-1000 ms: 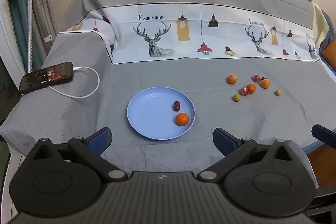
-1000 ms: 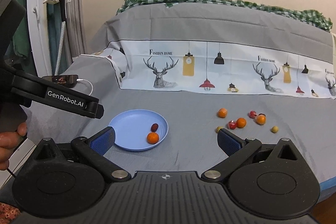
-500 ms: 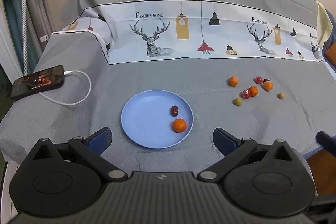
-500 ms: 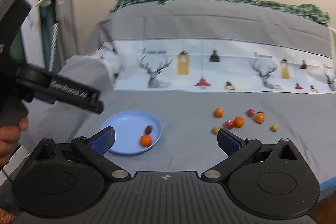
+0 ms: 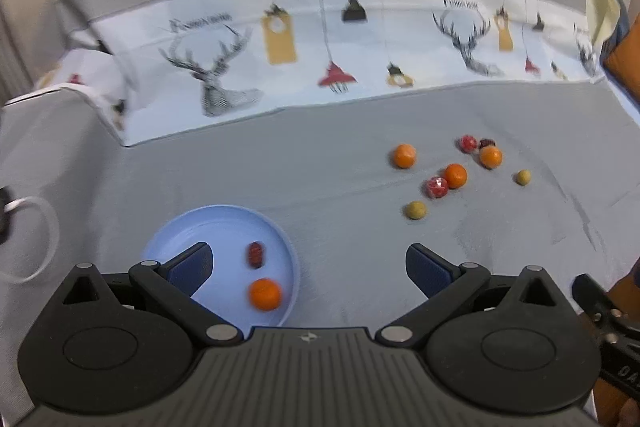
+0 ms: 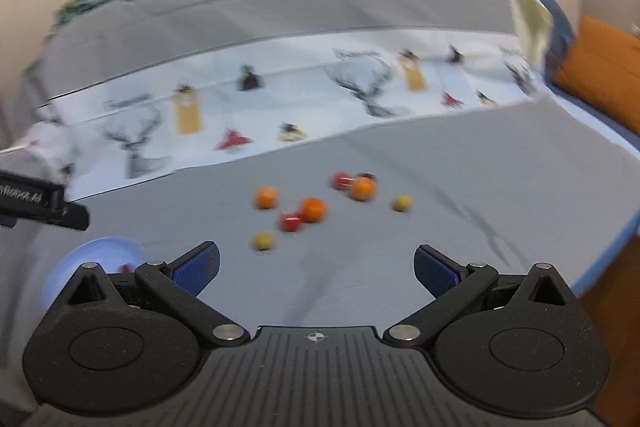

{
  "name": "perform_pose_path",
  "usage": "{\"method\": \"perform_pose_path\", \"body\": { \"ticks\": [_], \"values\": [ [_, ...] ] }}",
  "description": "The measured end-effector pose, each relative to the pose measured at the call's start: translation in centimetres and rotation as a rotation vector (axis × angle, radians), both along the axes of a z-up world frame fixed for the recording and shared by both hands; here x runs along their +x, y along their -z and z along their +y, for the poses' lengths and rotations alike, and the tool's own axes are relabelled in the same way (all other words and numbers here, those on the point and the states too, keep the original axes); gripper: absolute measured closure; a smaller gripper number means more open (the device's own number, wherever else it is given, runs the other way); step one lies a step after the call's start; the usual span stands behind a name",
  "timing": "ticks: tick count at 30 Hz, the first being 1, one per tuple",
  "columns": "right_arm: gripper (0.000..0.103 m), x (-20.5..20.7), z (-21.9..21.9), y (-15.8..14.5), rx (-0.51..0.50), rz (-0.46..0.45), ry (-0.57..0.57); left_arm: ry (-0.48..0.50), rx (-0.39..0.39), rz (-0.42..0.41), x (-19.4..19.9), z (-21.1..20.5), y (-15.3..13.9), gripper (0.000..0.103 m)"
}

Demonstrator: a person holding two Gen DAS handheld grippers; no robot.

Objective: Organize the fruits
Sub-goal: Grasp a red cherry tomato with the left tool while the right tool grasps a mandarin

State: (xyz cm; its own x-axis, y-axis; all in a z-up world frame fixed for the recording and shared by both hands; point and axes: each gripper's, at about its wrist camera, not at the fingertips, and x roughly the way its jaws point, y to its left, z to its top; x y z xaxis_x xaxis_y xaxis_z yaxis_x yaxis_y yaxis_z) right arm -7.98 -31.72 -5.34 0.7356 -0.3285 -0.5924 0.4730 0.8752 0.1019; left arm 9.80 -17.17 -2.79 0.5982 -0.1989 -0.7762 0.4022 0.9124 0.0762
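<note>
My left claw [image 5: 307,265] wide and empty above round blue plate [image 5: 224,223], right claw [image 6: 317,269] wide, empty, small loose fruits [image 6: 312,209] right of plate

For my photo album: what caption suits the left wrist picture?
Open left gripper above a blue plate with two fruits; eight more lie loose on the grey cloth.

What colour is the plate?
Light blue; the plate shows best in the left wrist view.
</note>
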Motion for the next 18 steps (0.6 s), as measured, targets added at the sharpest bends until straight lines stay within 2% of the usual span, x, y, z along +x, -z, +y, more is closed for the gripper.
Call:
{"method": "perform_pose_path", "body": {
  "ticks": [3,5,9,13,14,18],
  "values": [
    [0.002,1.6,-3.3,1.6,0.042,0.038,0.022,0.066,0.008,0.005,2.2,-3.6,1.8,0.0],
    [0.002,2.8,-5.0,2.8,0.034,0.064,0.046,0.134,0.021,0.002,3.7,-6.3,3.3,0.0],
    [0.001,6.9,-9.4,5.1,0.025,0.091,0.053,0.248,0.043,0.053,6.8,-11.3,6.9,0.0],
    [0.003,12.0,-13.7,8.6,0.024,0.17,0.042,0.27,0.067,0.133,9.4,-14.5,11.3,0.0],
    [0.006,13.0,-14.5,9.5,0.029,0.188,0.05,0.285,0.064,0.149,10.0,-15.2,12.1,0.0],
    [0.008,16.7,-17.2,12.9,0.057,0.223,0.076,0.318,0.069,0.171,12.2,-17.6,14.6,0.0]
  ]
}}
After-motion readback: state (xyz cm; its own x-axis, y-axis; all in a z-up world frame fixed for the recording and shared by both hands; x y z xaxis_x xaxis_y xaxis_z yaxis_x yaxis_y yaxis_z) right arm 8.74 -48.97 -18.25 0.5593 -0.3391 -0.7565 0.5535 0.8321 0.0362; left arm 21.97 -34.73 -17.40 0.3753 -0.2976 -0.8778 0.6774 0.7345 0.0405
